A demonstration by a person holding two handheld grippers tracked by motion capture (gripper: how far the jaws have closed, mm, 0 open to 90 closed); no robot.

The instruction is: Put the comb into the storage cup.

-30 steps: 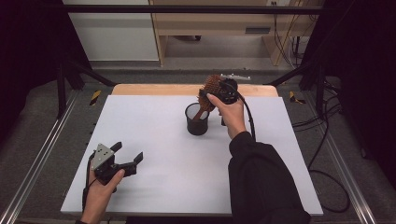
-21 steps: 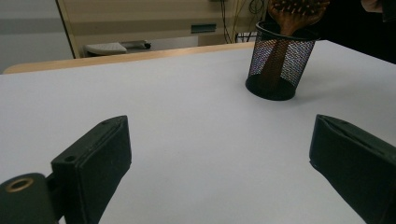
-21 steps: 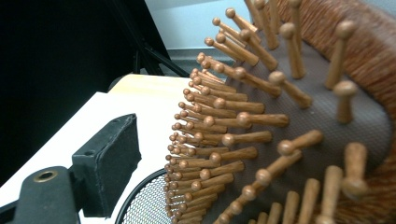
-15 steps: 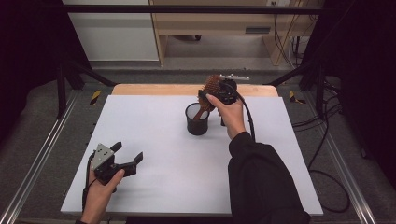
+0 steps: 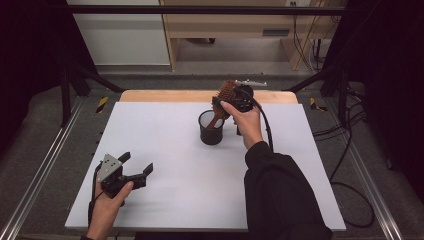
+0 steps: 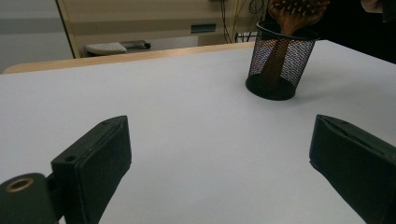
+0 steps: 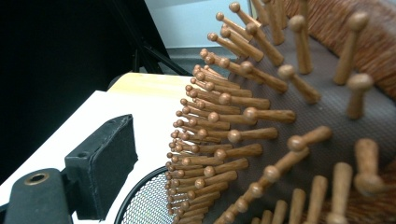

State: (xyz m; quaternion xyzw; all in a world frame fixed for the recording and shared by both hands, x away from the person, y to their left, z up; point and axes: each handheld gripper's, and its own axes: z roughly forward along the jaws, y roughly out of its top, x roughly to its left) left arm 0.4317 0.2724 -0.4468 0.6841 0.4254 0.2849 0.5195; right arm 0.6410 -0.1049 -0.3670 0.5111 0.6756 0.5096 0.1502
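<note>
In the high view, a brown wooden hairbrush with wooden pins stands with its handle inside a black round wire-mesh cup, a little above the middle of the frame, on the white table top. The head of the brush leans toward the upper right, above the rim of the cup. The right gripper is just beside the head, held by the right hand, whose black sleeve comes in from the lower right. In the right gripper view the pins take the right half of the frame, and the one jaw that I can see stands at the lower left, apart from the pins; the jaws have just been opening, with the brush head between them and not pressed.

The left gripper rests at the lower left of the high view, well apart from the cup. In the left gripper view its two jaws stand wide, with only bare table between them, and the cup is at the upper right
</note>
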